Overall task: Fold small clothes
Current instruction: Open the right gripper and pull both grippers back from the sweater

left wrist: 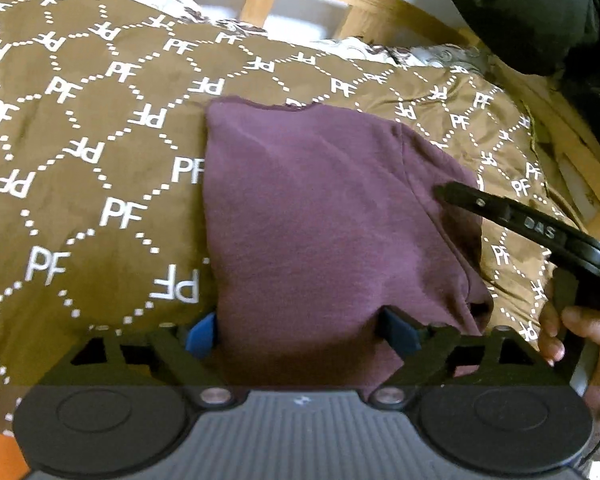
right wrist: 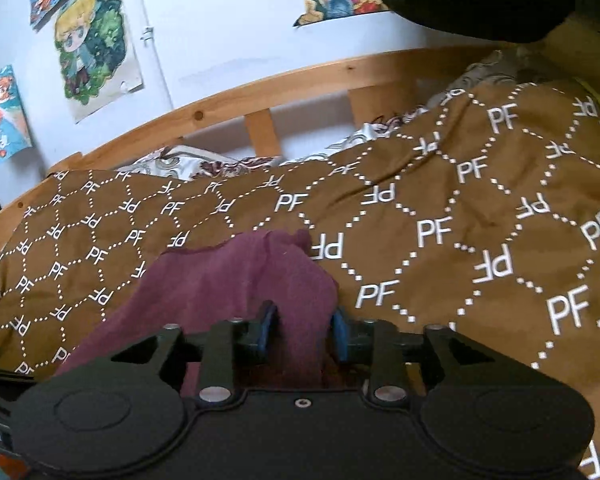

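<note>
Left wrist view: purple garment (left wrist: 320,208) is lying on the brown bedspread (left wrist: 80,184), near edge sitting between the widely parted fingers of the left gripper (left wrist: 304,330); whether they are pinching it, cannot tell. Right gripper (left wrist: 440,192) is reaching in from the right side.

Right wrist view: right gripper (right wrist: 300,330) fingers are closing partway around a bunched fold of the garment (right wrist: 236,276). Best carrying both edges together, keeping them level. Bedspread (right wrist: 460,220) is offering open room ahead; wooden bed rail (right wrist: 260,92) is bounding the far side.
</note>
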The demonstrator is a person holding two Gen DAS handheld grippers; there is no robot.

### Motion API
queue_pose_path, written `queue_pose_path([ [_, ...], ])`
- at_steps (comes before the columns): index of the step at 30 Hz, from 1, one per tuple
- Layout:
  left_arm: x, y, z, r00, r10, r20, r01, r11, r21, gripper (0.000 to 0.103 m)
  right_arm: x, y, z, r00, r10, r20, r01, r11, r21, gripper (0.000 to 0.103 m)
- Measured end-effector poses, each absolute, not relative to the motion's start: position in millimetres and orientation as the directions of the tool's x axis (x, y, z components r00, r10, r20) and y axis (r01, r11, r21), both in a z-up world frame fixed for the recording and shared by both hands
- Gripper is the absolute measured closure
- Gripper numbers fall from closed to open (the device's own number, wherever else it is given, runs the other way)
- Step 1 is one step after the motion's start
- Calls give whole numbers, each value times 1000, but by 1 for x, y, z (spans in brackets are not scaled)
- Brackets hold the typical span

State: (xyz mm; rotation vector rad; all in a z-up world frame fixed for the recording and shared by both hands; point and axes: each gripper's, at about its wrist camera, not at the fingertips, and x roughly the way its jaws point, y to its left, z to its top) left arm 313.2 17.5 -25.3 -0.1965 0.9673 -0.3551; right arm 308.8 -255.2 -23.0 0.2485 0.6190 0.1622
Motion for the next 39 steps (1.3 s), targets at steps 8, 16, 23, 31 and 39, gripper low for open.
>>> queue_pose_path([
  [8, 276, 21, 15, 692, -232, -684, 93, 968, -234, 0, 270, -257, -4, 846, 182, -502, -49, 963, 266, 22],
  [16, 217, 12, 63, 821, -131, -556, 65, 988, -137, 0, 207, -245, 46, 900, 179, -397, -107, 974, 198, 1],
  [23, 165, -5, 77, 874, -90, -477, 72, 996, -58, 0, 133, -243, 84, 937, 144, -317, -116, 988, 107, 1],
  [31, 127, 0, 62, 872, -74, -484, 44, 996, -74, 0, 64, -248, 95, 959, 88, -271, -84, 996, 27, 1],
  [39, 109, -4, 29, 846, -59, -530, 50, 998, -31, 0, 41, -253, 66, 943, 53, -327, -37, 998, 55, 1],
])
